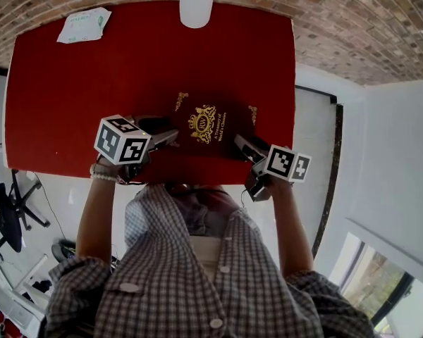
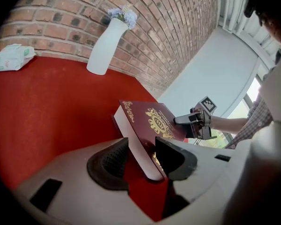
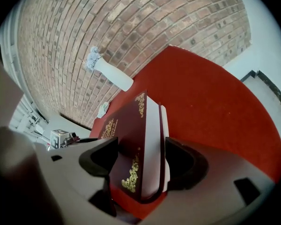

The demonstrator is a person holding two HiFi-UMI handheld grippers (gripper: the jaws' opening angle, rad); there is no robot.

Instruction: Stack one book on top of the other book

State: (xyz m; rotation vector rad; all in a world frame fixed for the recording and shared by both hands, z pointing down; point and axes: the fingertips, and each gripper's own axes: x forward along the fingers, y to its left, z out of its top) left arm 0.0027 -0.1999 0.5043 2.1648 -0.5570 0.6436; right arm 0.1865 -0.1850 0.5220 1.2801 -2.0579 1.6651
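From the head view, the book (image 1: 204, 129) lies gold crest up on the red surface (image 1: 56, 104), close to its near edge. My left gripper (image 1: 166, 136) is at the book's near left corner and my right gripper (image 1: 244, 145) at its near right corner. A white vase (image 1: 196, 2) and a tissue packet (image 1: 84, 25) sit well apart from them, along the far edge.

In the left gripper view, my left gripper (image 2: 141, 144) has its fingers apart with a corner of the book (image 2: 150, 118) between them. A strip of red surface (image 2: 47, 107) shows between one finger and the white page edge, so I have no grip on it. My right gripper (image 2: 180, 120) shows at the book's other corner.

In the right gripper view, my right gripper (image 3: 140, 142) has its fingers spread wide around the book (image 3: 124, 125), not pressing it. Just under the back cover a second white page block shows, apparently a second book (image 3: 164, 135) beneath.
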